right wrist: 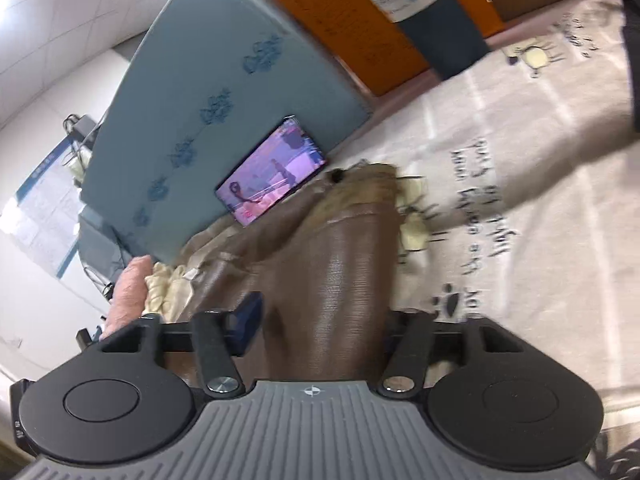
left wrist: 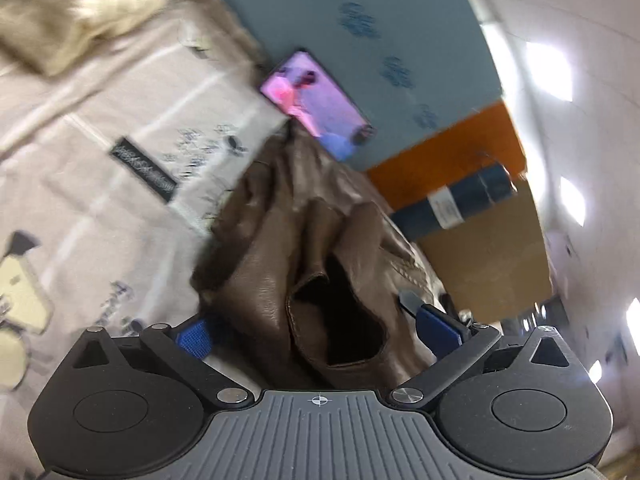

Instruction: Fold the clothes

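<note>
A brown leather-look garment (left wrist: 304, 248) lies bunched on a beige printed bedsheet (left wrist: 100, 120). In the left wrist view my left gripper (left wrist: 316, 332) has its blue-padded fingers (left wrist: 194, 338) spread on either side of a crumpled fold of the garment, and the cloth fills the gap. In the right wrist view the same garment (right wrist: 340, 260) runs as a smooth brown band between the fingers (right wrist: 248, 320) of my right gripper (right wrist: 320, 324). Its tan lining and a dark button (right wrist: 336, 176) show at the far end. The right finger's tip is hidden by cloth.
A phone with a lit screen (left wrist: 316, 104) leans on a blue-grey pillow (left wrist: 360, 20), just beyond the garment; it also shows in the right wrist view (right wrist: 272, 178). An orange box (left wrist: 448, 152) and cardboard (left wrist: 492, 256) stand behind. Cream fluffy fabric (left wrist: 80, 20) lies at the left.
</note>
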{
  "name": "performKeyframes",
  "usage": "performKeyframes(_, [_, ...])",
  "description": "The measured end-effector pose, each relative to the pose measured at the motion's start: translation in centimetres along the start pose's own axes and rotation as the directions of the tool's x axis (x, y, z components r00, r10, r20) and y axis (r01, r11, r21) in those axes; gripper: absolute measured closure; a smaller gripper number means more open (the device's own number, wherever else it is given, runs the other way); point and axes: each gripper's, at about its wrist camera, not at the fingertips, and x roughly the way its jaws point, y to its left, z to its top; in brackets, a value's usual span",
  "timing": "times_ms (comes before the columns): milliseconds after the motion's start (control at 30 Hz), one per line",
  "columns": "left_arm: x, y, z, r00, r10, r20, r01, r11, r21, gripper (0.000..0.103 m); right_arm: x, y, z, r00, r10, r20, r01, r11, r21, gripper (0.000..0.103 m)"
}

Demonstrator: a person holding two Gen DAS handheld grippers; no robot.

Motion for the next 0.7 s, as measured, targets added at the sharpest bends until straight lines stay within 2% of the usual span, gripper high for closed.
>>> performKeyframes(67, [0.7,-0.1,0.4,1.000,-0.015,0.018,0.014,1.000,0.010,0.000,0.1,-0.2,0.0,1.000,0.021,0.003,-0.021,1.000,0.009,0.050])
performKeyframes(133, [1.5,-0.1,0.8,0.999,-0.037,0.039,0.036,0.999,0.022,0.001,0.1,-0.4,0.1,0.999,0.042,0.006,-0.042,0.999,0.018,0.041])
performKeyframes(233, [1.9,-0.7,0.2,0.995,-0.042,0.093,0.033,0.995,0.095,0.003,0.0,-0.1,-0.1,0.999,0.049,0.017,-0.049,0.999,0.008,0.041])
performKeyframes(267, [1.9,-1.1,-0.2,0.993,-0.026,0.113,0.011,0.991,0.132,0.010,0.0,-0.1,-0.1,0.999,0.050,0.021,-0.050,0.999,0.005,0.042])
performKeyframes(300, [2.0,-1.4,-0.5,0.991,-0.011,0.133,-0.012,0.986,0.169,0.024,0.0,-0.2,-0.2,0.998,0.054,0.025,-0.055,0.998,0.013,0.050])
performKeyframes(333, [2.2,-1.5,-0.7,0.989,-0.004,0.145,-0.024,0.981,0.191,0.033,0.0,-0.2,-0.2,0.998,0.047,0.028,-0.048,0.999,0.012,0.059])
performKeyframes(367, [2.4,-1.5,-0.8,0.988,-0.001,0.155,-0.032,0.977,0.209,0.041,0.1,-0.3,-0.3,0.999,0.041,0.031,-0.041,0.999,0.011,0.064])
performKeyframes(400, [2.5,-1.3,-0.8,0.989,-0.008,0.150,-0.025,0.976,0.217,0.055,0.1,-0.4,-0.3,0.999,0.034,0.034,-0.034,0.999,0.009,0.070])
performKeyframes(467, [2.9,-0.9,-0.6,0.991,-0.029,0.129,0.001,0.977,0.212,0.065,0.1,-0.1,-0.5,0.999,0.015,0.044,-0.014,1.000,-0.027,0.074])
performKeyframes(600, [2.7,-1.2,-1.0,0.989,-0.055,0.138,0.018,0.968,0.252,0.073,-0.3,1.0,-1.1,0.996,0.013,0.084,-0.003,0.993,-0.116,0.083])
performKeyframes(700, [1.8,-2.8,-2.0,0.982,-0.094,0.163,0.032,0.938,0.346,0.076,-1.3,1.4,-1.3,0.993,0.051,0.105,-0.038,0.992,-0.118,0.088])
